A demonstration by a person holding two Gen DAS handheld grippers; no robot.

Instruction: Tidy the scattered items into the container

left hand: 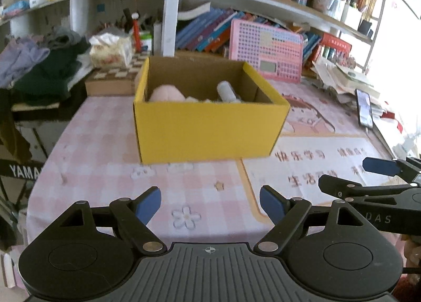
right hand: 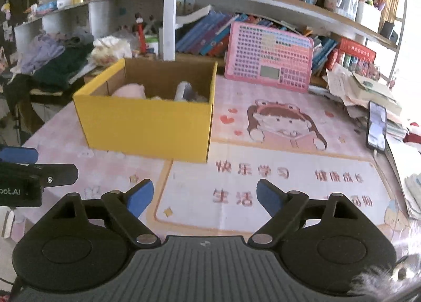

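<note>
Both grippers hung over the near edge of the table (right hand: 302,170), which wore a pink checked cloth and a cartoon mat. The left gripper (left hand: 210,204) stood released, blue pads wide apart with only tablecloth between them. The right gripper (right hand: 205,198) was likewise spread with nothing between its pads; it also showed in the left wrist view, at 3 o'clock of the left gripper and just beside it. The yellow box (left hand: 208,131) sat on the table at 12 o'clock of the left gripper, and at about 11 o'clock of the right one, well apart from both. Inside the box lay a pink soft thing (left hand: 165,94) toward the left wall and a white bottle (left hand: 226,91) tilted to its right. A phone (right hand: 376,126) lay at 2 o'clock near the table's right edge. A pink keypad board (right hand: 268,56) leaned against the bookshelf (right hand: 263,2) behind.
</note>
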